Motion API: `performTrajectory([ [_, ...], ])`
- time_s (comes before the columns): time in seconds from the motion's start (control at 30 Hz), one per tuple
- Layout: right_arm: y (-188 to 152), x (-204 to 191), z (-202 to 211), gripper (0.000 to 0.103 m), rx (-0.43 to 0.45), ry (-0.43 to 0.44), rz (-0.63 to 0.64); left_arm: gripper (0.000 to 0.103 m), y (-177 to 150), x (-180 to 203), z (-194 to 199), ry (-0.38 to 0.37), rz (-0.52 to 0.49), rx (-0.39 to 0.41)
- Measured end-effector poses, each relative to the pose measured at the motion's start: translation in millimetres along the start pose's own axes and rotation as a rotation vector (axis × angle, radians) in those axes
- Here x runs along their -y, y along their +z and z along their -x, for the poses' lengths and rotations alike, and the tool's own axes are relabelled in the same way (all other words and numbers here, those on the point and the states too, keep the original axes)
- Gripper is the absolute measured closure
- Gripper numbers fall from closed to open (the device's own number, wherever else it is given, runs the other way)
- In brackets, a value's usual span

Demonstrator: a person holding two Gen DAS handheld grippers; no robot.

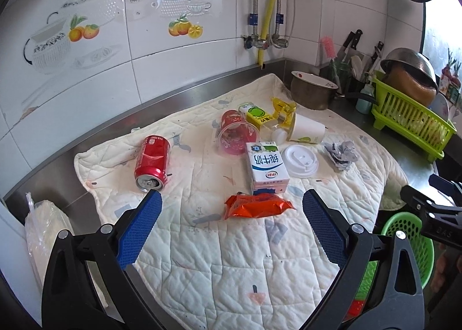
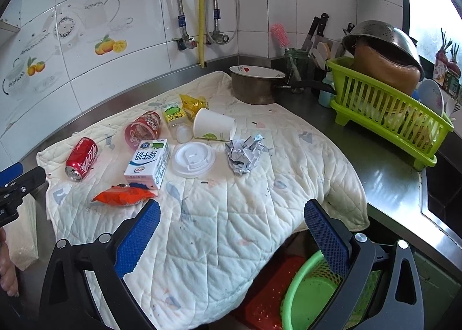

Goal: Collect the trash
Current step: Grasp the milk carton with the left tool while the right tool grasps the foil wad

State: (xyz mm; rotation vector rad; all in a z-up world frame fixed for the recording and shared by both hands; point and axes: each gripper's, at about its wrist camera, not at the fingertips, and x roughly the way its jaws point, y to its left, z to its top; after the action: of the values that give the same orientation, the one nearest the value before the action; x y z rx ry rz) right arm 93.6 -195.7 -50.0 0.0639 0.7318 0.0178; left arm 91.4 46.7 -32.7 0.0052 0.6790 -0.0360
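Trash lies on a white quilted mat (image 1: 219,255) (image 2: 231,214): a red soda can (image 1: 152,163) (image 2: 82,158), an orange snack wrapper (image 1: 257,205) (image 2: 124,194), a milk carton (image 1: 267,166) (image 2: 148,163), a white lid (image 1: 299,161) (image 2: 193,159), crumpled paper (image 1: 340,153) (image 2: 244,153), a paper cup (image 1: 307,128) (image 2: 215,124), a red plastic cup (image 1: 237,135) (image 2: 142,127) and a yellow carton (image 1: 257,115) (image 2: 172,112). My left gripper (image 1: 231,202) is open, just before the wrapper. My right gripper (image 2: 231,213) is open and empty over the mat.
A green colander basket (image 2: 311,292) (image 1: 410,246) sits below the counter edge on a red tray (image 2: 265,298). A metal pot (image 2: 255,85), a green dish rack (image 2: 387,116) with a bowl, and a knife holder stand at the back right. A plastic bag (image 1: 43,231) lies left.
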Motion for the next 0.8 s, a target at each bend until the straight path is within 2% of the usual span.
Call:
performTrajectory([
  [0.27, 31, 9, -64, 0.007, -0.029, 0.033, -0.026, 0.011, 13, -9, -34, -0.017, 0.011, -0.038],
  [0.43, 50, 14, -107, 0.009, -0.063, 0.012, -0.035, 0.015, 24, -12, -56, -0.037, 0.011, -0.055],
  [0.57, 57, 21, -142, 0.021, -0.105, 0.008, -0.052, 0.016, 35, -11, -74, -0.060, 0.005, -0.073],
  [0.8, 62, 31, -183, 0.024, -0.158, -0.036, -0.083, 0.016, 47, 0, -115, -0.124, 0.019, -0.141],
])
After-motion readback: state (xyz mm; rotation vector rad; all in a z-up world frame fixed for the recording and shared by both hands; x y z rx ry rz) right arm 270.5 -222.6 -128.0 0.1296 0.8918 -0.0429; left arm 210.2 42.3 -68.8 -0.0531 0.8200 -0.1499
